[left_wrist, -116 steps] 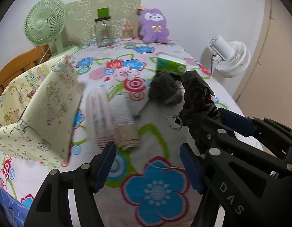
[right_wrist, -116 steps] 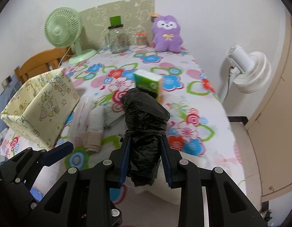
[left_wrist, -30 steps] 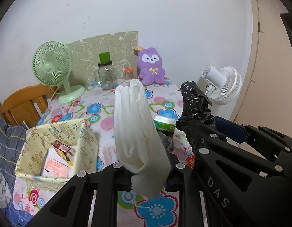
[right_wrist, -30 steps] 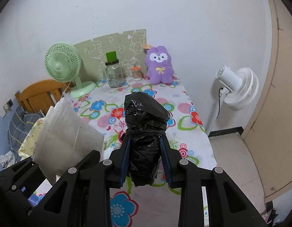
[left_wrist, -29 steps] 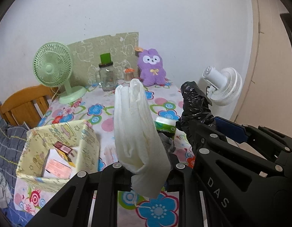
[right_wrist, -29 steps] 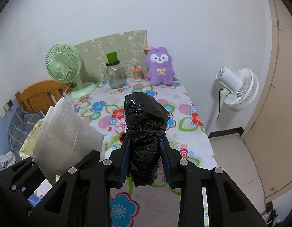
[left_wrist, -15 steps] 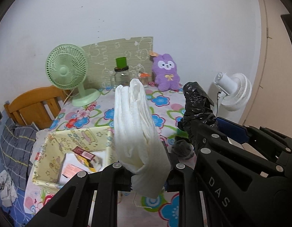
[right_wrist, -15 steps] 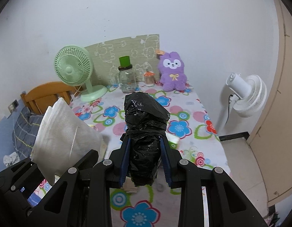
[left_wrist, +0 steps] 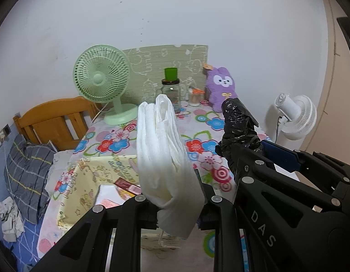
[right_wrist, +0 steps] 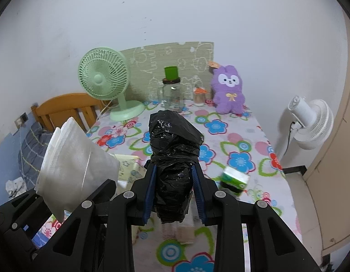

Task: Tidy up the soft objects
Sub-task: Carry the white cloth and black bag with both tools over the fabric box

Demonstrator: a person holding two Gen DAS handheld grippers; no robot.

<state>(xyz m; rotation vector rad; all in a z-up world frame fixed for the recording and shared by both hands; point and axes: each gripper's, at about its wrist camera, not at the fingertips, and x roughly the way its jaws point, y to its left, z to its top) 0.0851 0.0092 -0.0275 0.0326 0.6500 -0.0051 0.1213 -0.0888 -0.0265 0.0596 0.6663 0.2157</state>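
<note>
Two soft bundles are held aloft over the flowered table (right_wrist: 247, 140).

A folded white cloth (left_wrist: 163, 158) is clamped upright in the left gripper (left_wrist: 178, 206), above the yellow patterned box (left_wrist: 84, 188), in which what may be small packets are seen. A crumpled black plastic bag (right_wrist: 172, 158) is pinched between the blue pads (right_wrist: 196, 188) of the right gripper (right_wrist: 172, 192), just beside the left one. A green-and-white packet (right_wrist: 235, 180) is blurred on the table; the purple plush (right_wrist: 229, 90) is seated by the wall.
</note>
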